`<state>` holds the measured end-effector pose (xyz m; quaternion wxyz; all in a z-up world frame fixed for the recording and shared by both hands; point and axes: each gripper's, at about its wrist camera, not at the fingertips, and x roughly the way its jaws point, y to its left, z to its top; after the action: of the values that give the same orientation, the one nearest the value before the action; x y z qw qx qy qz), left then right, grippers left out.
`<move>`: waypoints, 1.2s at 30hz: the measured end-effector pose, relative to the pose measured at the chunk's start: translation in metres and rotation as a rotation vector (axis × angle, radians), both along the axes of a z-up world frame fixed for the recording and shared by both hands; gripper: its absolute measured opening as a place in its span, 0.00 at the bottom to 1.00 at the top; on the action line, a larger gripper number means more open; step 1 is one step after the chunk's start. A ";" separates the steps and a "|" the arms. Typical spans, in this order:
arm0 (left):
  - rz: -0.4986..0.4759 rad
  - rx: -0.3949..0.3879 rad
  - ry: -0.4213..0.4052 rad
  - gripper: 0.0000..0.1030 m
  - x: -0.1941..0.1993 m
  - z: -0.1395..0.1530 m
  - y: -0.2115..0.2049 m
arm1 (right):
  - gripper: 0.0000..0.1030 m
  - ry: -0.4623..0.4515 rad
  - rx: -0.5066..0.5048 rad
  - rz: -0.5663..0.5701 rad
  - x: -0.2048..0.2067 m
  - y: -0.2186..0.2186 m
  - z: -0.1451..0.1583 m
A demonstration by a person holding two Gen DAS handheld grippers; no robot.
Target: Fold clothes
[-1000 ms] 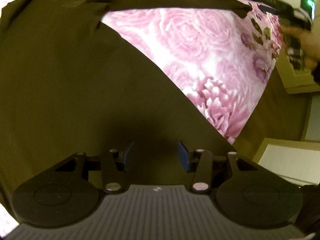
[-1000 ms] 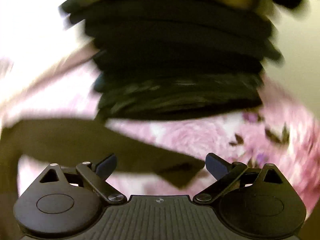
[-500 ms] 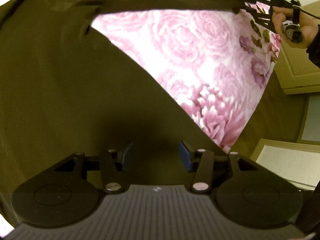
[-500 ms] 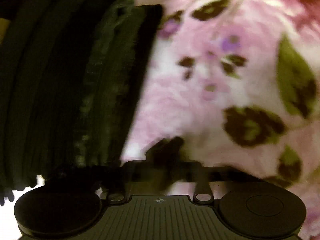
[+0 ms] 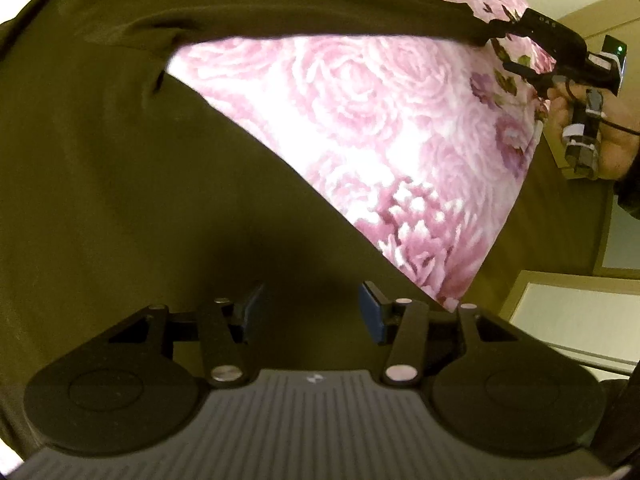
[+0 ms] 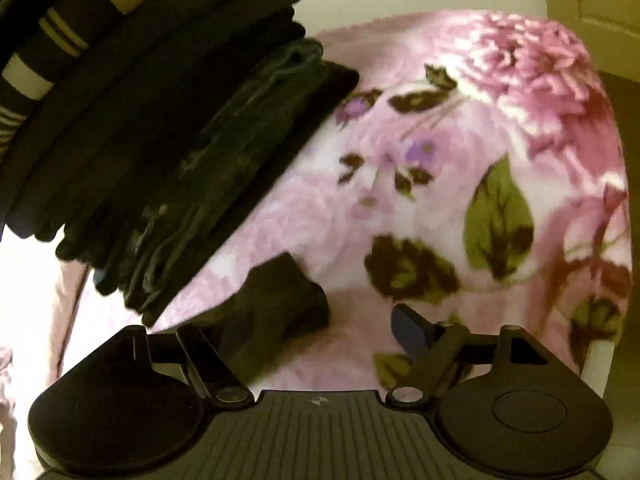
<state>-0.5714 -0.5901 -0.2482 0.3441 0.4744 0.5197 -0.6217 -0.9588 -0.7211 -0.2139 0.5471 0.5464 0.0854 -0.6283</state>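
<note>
the dark olive shirt (image 5: 120,184) lies spread over the pink floral blanket (image 5: 384,128), one sleeve (image 5: 304,12) stretched across the far side. the left gripper (image 5: 311,309) points down over the shirt body, its jaws about half open with cloth under them; whether they pinch it i cannot tell. the right gripper (image 6: 320,330), held in a hand (image 5: 600,136), sits at the sleeve cuff (image 6: 280,300). its jaws are opening, the cuff lying between them against the left one, not pinched. a stack of folded clothes (image 6: 160,120) sits just beyond.
</note>
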 end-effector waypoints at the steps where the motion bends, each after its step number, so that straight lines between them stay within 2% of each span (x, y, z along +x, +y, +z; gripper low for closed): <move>1: 0.005 0.004 -0.001 0.45 0.002 -0.001 0.002 | 0.77 -0.005 -0.009 0.012 -0.001 0.002 0.001; 6: 0.020 0.014 -0.015 0.45 0.010 -0.004 0.009 | 0.77 -0.064 -0.099 0.115 0.013 -0.009 0.005; 9: 0.031 0.007 -0.012 0.45 0.014 -0.001 0.010 | 0.76 -0.123 -0.131 0.175 0.028 -0.031 0.000; 12: 0.044 0.003 -0.016 0.45 0.017 0.000 0.013 | 0.76 -0.107 -0.048 0.119 0.032 -0.036 -0.005; 14: 0.057 0.003 -0.017 0.45 0.020 0.001 0.015 | 0.76 -0.153 0.013 0.001 0.021 -0.034 -0.010; 16: 0.069 0.011 -0.020 0.46 0.024 0.000 0.017 | 0.76 -0.121 0.017 -0.064 0.015 -0.027 0.001; 20: 0.074 0.029 -0.022 0.46 0.024 -0.006 0.019 | 0.76 0.029 -0.107 -0.011 0.005 -0.031 0.030; 22: 0.064 0.028 -0.015 0.46 0.020 -0.008 0.016 | 0.76 0.045 -0.122 0.081 -0.003 -0.050 0.027; 23: 0.058 0.026 -0.012 0.46 0.017 -0.009 0.014 | 0.76 0.060 -0.108 0.166 -0.004 -0.062 0.019; 24: 0.052 0.025 -0.009 0.46 0.014 -0.010 0.011 | 0.68 0.075 -0.093 0.251 -0.004 -0.075 0.012; 25: 0.046 0.024 -0.006 0.46 0.011 -0.010 0.009 | 0.50 0.098 -0.066 0.336 -0.001 -0.085 0.003; 28: 0.026 0.021 0.002 0.47 0.002 -0.011 0.001 | 0.48 0.171 0.013 0.496 0.009 -0.097 -0.017; 32: -0.002 0.032 -0.004 0.47 -0.005 -0.016 -0.006 | 0.48 0.224 0.001 0.535 0.015 -0.094 -0.032; 33: -0.006 0.036 -0.008 0.47 -0.006 -0.017 -0.008 | 0.22 0.230 -0.007 0.537 0.016 -0.094 -0.034; 34: -0.009 0.038 -0.012 0.47 -0.007 -0.018 -0.010 | 0.11 0.232 -0.007 0.559 0.018 -0.095 -0.034; 36: -0.014 0.031 -0.013 0.47 -0.009 -0.016 -0.013 | 0.11 0.349 -0.100 0.589 0.027 -0.094 -0.016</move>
<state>-0.5799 -0.6035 -0.2639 0.3357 0.4871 0.5240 -0.6128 -0.9320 -0.8151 -0.2296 0.7082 0.3553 0.3009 -0.5308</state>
